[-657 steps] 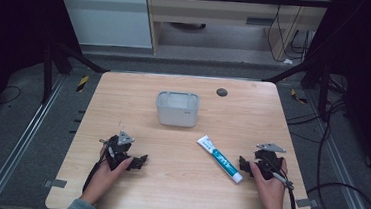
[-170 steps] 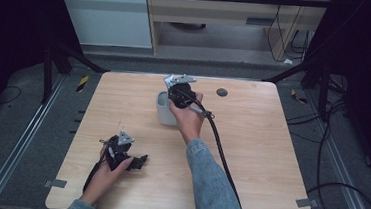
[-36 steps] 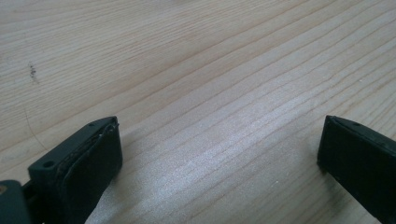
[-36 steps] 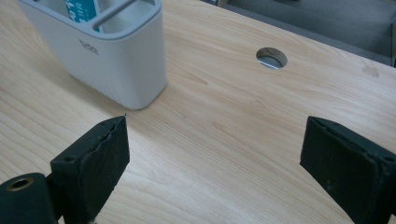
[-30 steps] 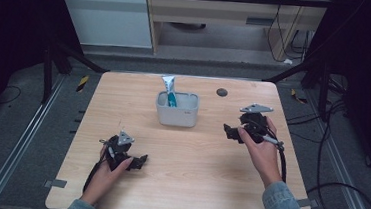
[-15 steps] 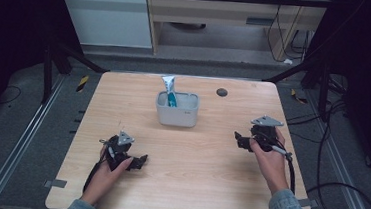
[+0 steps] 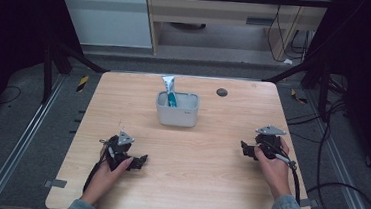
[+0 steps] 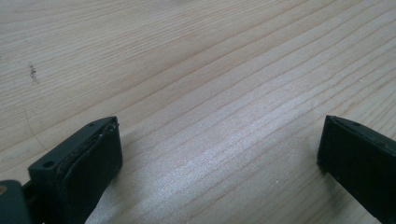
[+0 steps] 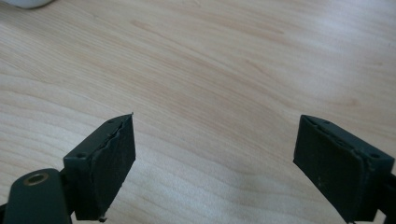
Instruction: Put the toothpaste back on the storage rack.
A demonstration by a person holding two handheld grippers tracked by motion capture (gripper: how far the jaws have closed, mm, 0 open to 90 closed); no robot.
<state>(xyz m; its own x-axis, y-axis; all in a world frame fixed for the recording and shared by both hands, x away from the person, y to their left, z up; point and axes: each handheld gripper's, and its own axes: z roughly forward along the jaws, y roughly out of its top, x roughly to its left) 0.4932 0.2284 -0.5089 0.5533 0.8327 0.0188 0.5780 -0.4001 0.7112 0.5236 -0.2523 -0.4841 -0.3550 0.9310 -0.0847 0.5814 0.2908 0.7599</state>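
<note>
A white and blue toothpaste tube (image 7: pixel 169 90) stands tilted in the grey bin (image 7: pixel 176 116) at the table's back middle, its crimped end sticking up. My left gripper (image 7: pixel 140 161) rests on the near left of the wooden table, jaws open. In the left gripper view the left gripper (image 8: pixel 219 154) holds nothing, only bare wood between the pads. My right gripper (image 7: pixel 244 149) sits low at the right side, pointing left, well away from the bin. In the right gripper view the right gripper (image 9: pixel 215 154) is open with nothing between its pads.
A small dark round spot (image 7: pixel 221 92) marks the table (image 7: pixel 191 195) behind and right of the bin. Cables (image 7: pixel 347 187) trail on the floor at the right. Metal rails (image 7: pixel 14 156) run along the left side.
The right hand has drawn back from near the bin toward the near right and sunk to the table. The left hand stayed put. The tube, earlier lying on the table, stands in the bin.
</note>
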